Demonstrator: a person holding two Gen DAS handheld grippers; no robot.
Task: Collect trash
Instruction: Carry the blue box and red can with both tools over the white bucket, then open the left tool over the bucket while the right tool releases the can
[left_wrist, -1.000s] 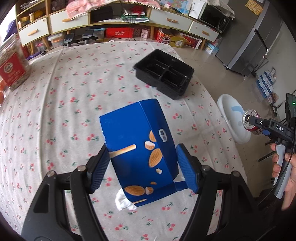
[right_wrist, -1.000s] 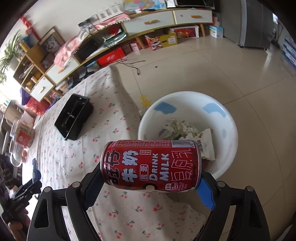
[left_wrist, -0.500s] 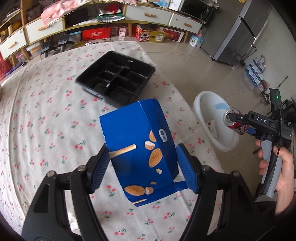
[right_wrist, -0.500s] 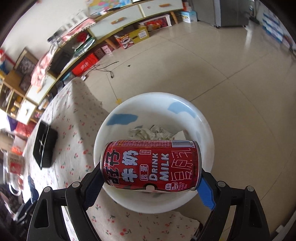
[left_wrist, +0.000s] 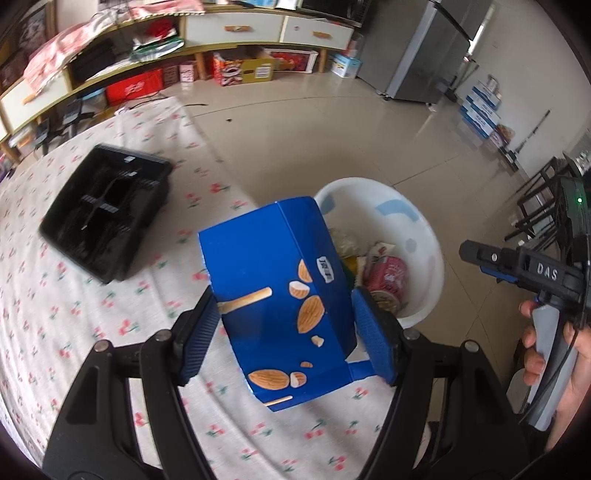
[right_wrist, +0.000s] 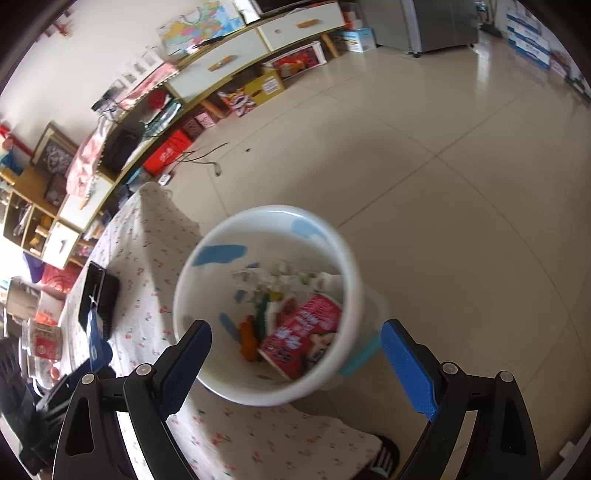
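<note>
The right gripper is opening, empty, above the white bin; the left gripper clamps a blue box.

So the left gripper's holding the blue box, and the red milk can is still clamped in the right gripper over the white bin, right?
Not quite. The red milk can lies inside the white bin; the right gripper holds nothing, its jaws opening, as the right wrist view shows. The left gripper does hold the blue box.
</note>
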